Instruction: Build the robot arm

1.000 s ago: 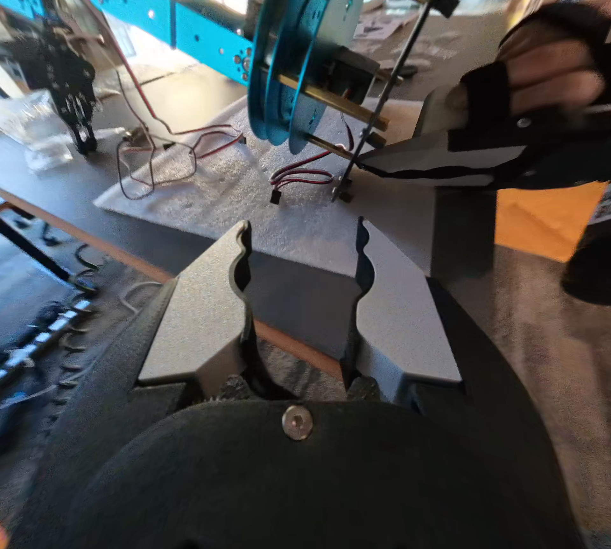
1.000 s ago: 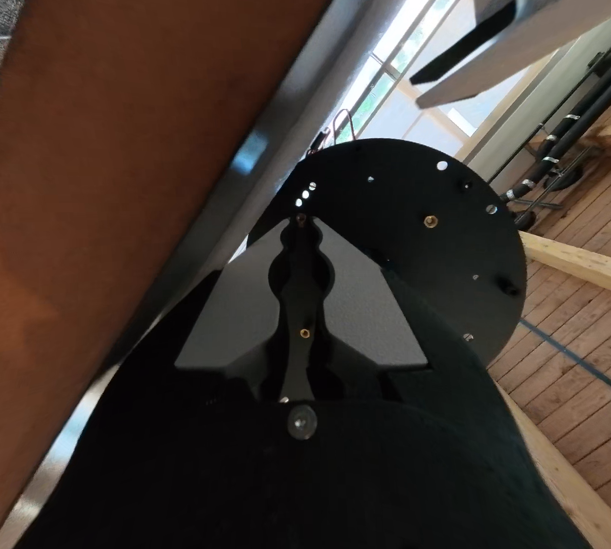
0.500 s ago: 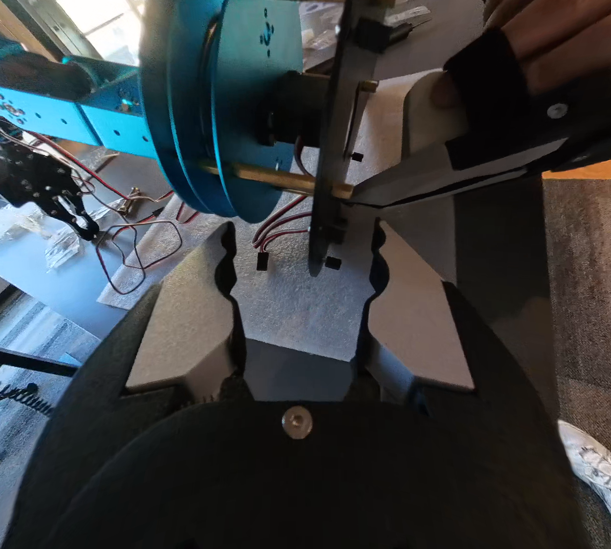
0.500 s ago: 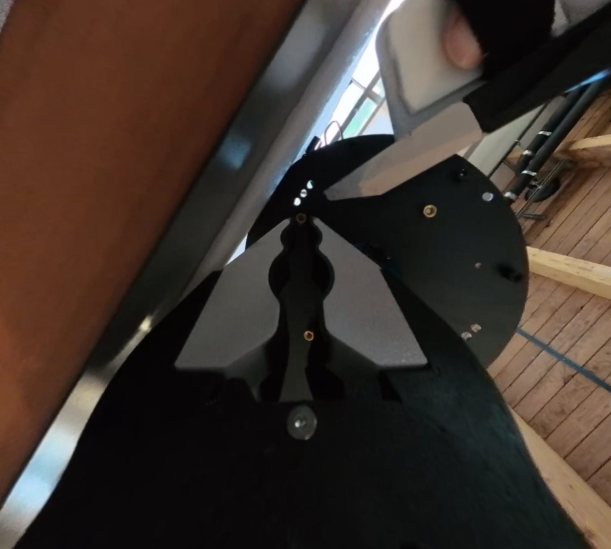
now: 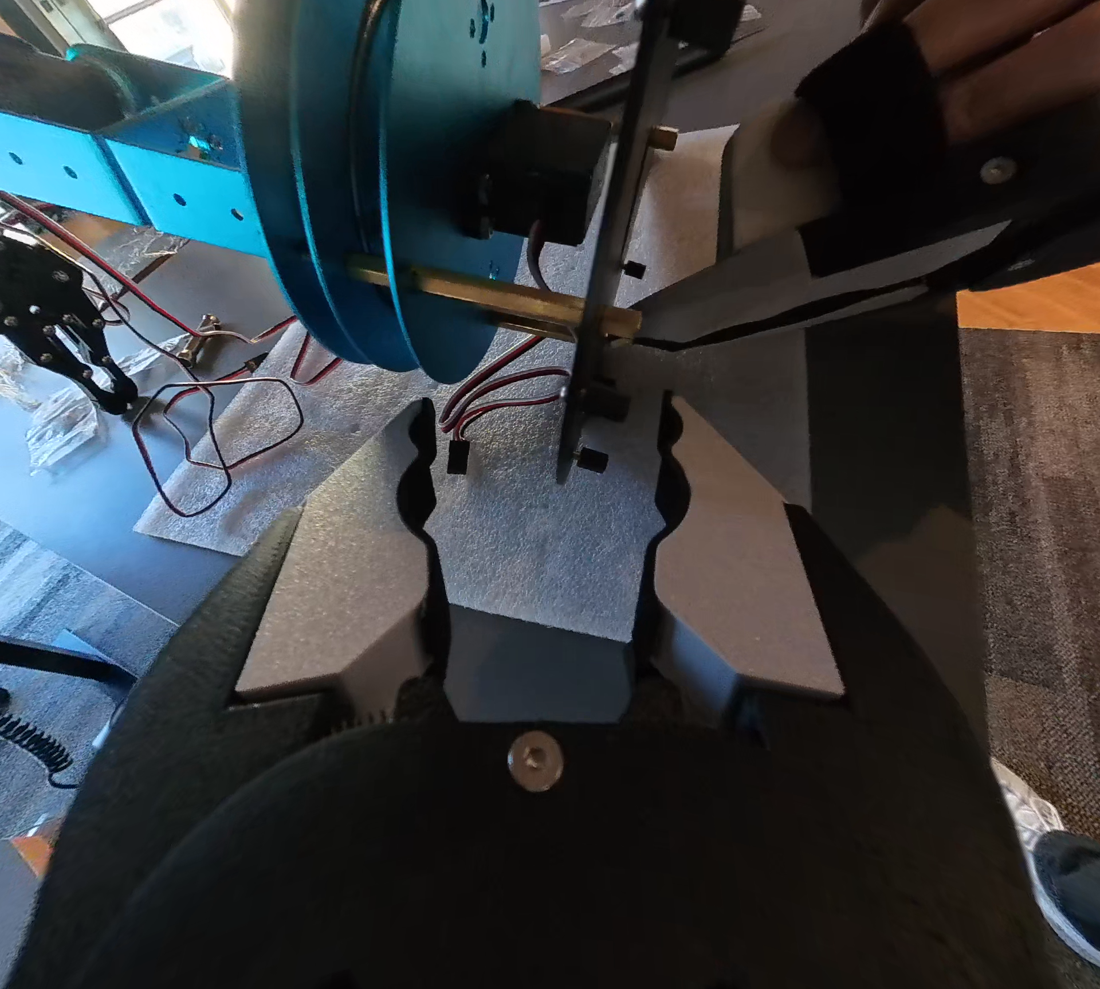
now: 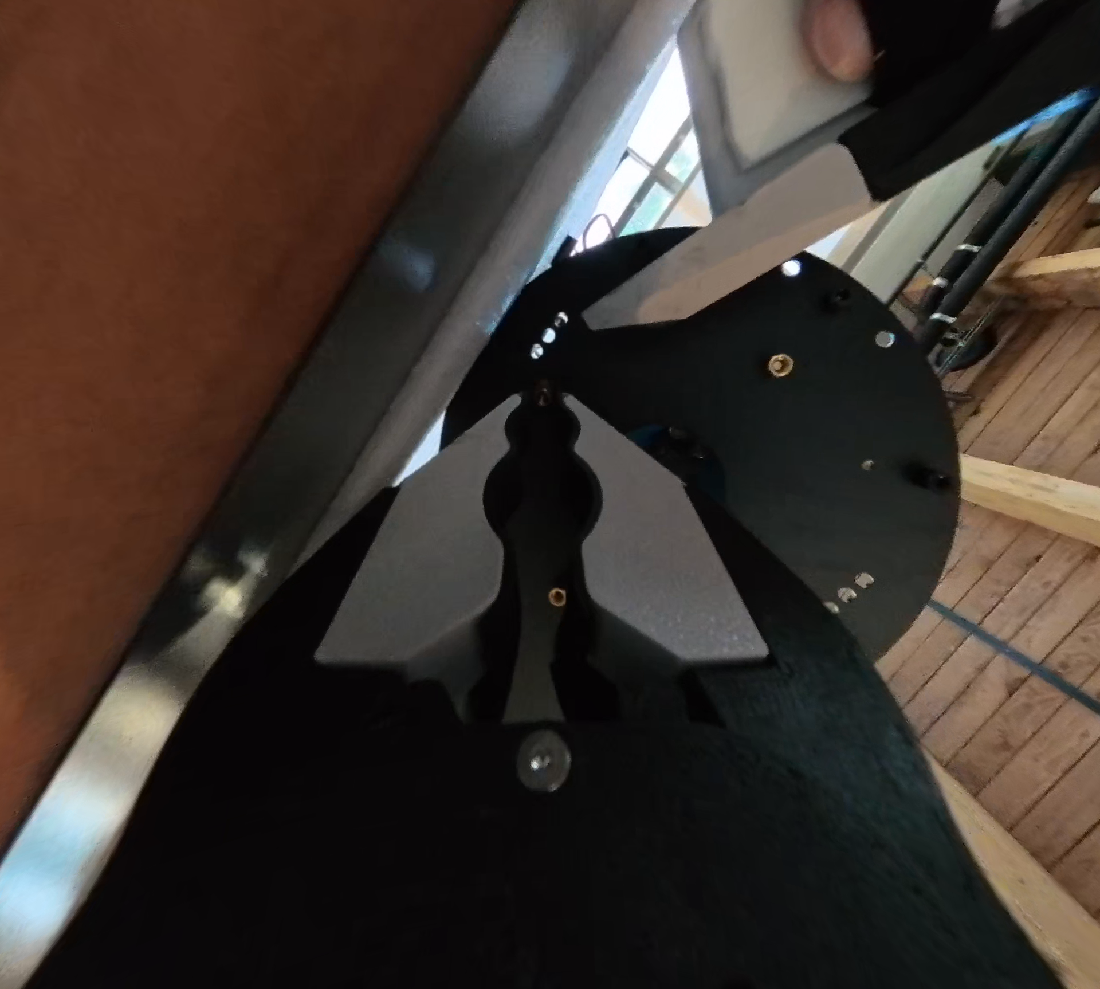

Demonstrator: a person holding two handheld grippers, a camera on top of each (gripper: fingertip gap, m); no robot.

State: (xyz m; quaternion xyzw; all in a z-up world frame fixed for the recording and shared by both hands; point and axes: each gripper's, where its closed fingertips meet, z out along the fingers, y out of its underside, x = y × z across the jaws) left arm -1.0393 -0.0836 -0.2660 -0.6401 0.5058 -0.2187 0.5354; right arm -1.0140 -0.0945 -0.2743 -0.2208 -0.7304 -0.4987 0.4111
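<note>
Pinching the rim of the black plate (image 6: 774, 454), the right gripper (image 6: 543, 402) is clamped shut; so thin a hold wants steadiness. The left gripper (image 5: 544, 424) gapes empty at the plate's lower edge.

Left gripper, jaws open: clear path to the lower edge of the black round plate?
Probably yes. The left gripper has its jaws apart, and the black round plate hangs edge-on just ahead between them. Only white foam sheet lies below. The right gripper pinches the plate higher up, by the brass standoff.
</note>
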